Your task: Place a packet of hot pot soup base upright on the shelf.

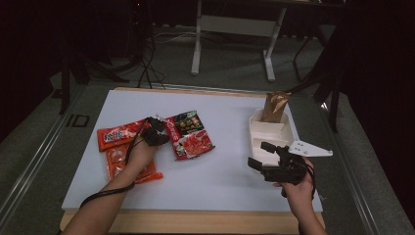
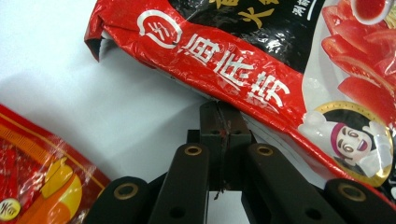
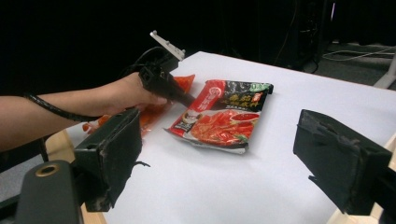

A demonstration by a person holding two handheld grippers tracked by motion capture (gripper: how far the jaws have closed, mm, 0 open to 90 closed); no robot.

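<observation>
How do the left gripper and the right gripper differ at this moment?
The left gripper is shut on the edge of the red and black sauce packet; the right gripper is open, with nothing between its jaws. The left gripper rests low at the packet, while the right gripper is held beside the white tray. Both are black and hand-held.

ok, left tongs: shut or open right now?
Shut. In the left gripper view the left tongs have both jaws pressed together, clamped on the edge of the red and black sauce packet.
</observation>
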